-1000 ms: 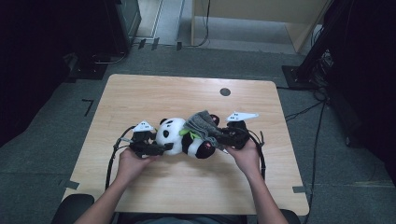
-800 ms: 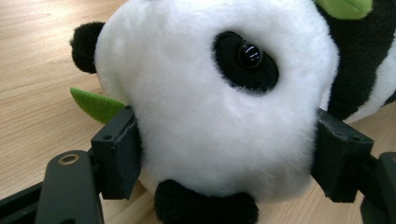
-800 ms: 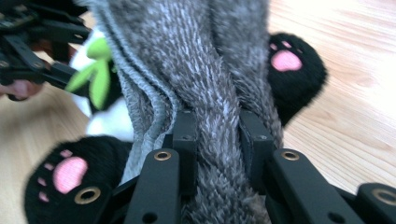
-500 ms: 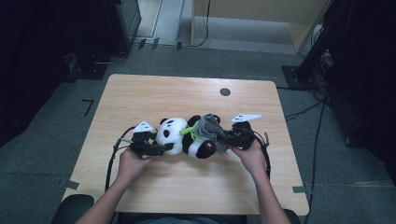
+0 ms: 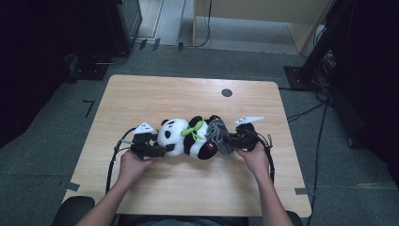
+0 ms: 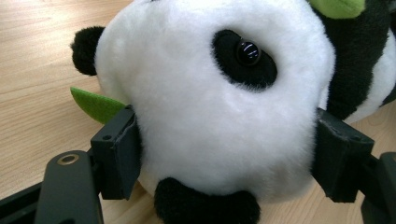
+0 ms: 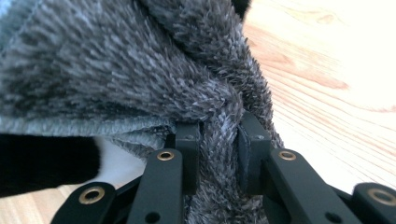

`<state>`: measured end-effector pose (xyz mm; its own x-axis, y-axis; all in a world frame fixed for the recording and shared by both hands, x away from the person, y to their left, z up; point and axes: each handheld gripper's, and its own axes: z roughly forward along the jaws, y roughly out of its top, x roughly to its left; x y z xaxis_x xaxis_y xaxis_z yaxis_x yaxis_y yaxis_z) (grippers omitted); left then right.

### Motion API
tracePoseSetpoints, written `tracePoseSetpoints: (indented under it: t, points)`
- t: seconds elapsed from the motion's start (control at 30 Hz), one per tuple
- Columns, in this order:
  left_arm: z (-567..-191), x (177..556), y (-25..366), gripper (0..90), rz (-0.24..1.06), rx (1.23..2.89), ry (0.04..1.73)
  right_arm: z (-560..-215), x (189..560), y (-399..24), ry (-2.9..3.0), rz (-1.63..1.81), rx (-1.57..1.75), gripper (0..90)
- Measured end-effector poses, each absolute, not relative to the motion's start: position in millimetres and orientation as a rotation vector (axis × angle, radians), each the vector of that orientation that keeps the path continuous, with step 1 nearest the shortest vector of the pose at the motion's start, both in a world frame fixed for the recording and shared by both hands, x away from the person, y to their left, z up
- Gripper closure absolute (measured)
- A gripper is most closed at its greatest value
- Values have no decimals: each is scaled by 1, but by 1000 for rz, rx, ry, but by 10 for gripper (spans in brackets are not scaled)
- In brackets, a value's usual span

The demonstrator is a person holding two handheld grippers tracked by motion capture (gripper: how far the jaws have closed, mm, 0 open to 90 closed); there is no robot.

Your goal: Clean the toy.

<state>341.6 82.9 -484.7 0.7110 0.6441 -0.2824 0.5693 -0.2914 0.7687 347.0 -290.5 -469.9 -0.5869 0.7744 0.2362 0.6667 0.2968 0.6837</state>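
Near the bench's front edge, left tongs [image 6: 224,154] clamp the panda's [image 5: 188,137] head while right tongs [image 7: 218,149], which have just been closing, pinch the grey cloth [image 5: 218,134] at its feet. Dressing seems underway; next, pull cloth along the body.

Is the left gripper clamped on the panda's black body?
No, the left gripper has its jaws pressed on either side of the plush panda's white head.

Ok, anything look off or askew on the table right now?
Nothing damaged or spilled. The plush panda lies on its side on the table, head clamped in the left claw. The grey fuzzy cloth is bunched unevenly over its lower body, a fold pinched in the right claw.
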Motion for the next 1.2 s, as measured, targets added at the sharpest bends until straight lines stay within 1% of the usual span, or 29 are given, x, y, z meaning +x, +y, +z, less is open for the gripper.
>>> tracePoseSetpoints:
  t: [0.23, 0.4, 0.6, 0.83, 0.93, 1.07, 1.2]
  points:
    - [-485, 341, 83, 224, 102, 1976, 929, -476, 354, -305, 2374, 1111, 1455, 756]
    - [-486, 341, 84, 224, 102, 1976, 924, -477, 357, -324, 2298, 1106, 1557, 767]
    - [-486, 341, 83, 224, 107, 1979, 919, -461, 351, -334, 2197, 1171, 1553, 769]
    - [-486, 341, 83, 223, 114, 1983, 916, -421, 339, -325, 2142, 1328, 1424, 768]
    - [-486, 340, 83, 223, 115, 1983, 917, -405, 333, -314, 2151, 1368, 1349, 768]
    - [-486, 340, 82, 223, 119, 1985, 918, -397, 329, -295, 2209, 1379, 1259, 768]
    - [-486, 340, 82, 223, 119, 1985, 918, -398, 327, -274, 2286, 1388, 1192, 768]
